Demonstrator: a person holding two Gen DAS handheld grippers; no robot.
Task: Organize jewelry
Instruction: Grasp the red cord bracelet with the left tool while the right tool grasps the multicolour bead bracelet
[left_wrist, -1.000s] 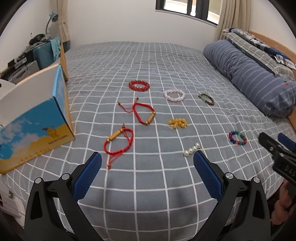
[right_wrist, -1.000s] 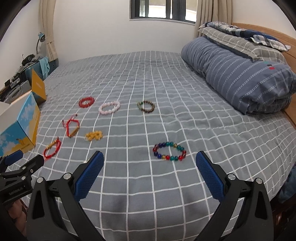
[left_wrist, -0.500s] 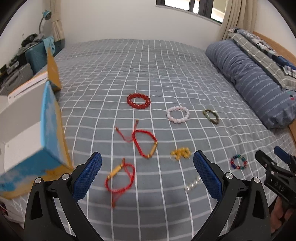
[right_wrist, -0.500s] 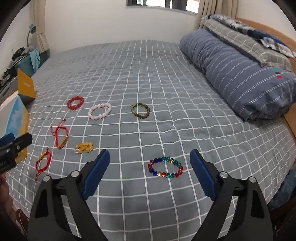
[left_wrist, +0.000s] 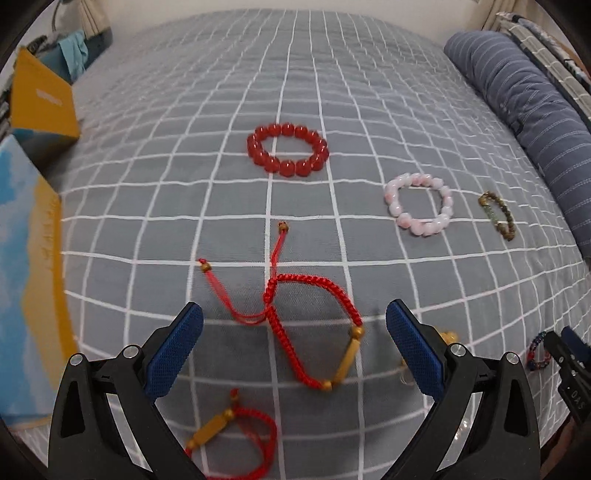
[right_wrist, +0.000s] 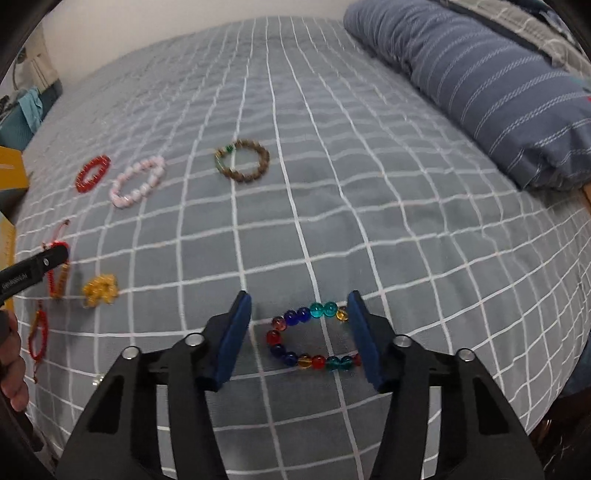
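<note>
Both tongs gaped wide | right tongs (right_wrist: 299, 332) straddled multicoloured glass-bead bracelet (right_wrist: 312, 339) | left tongs (left_wrist: 293, 347) over red braided cord bracelet (left_wrist: 314, 332) | next: pinch.

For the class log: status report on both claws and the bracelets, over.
Left claw open over red cord bracelet. Right claw open, straddling multicolored bead bracelet, not gripped. Nothing blocking either.
</note>
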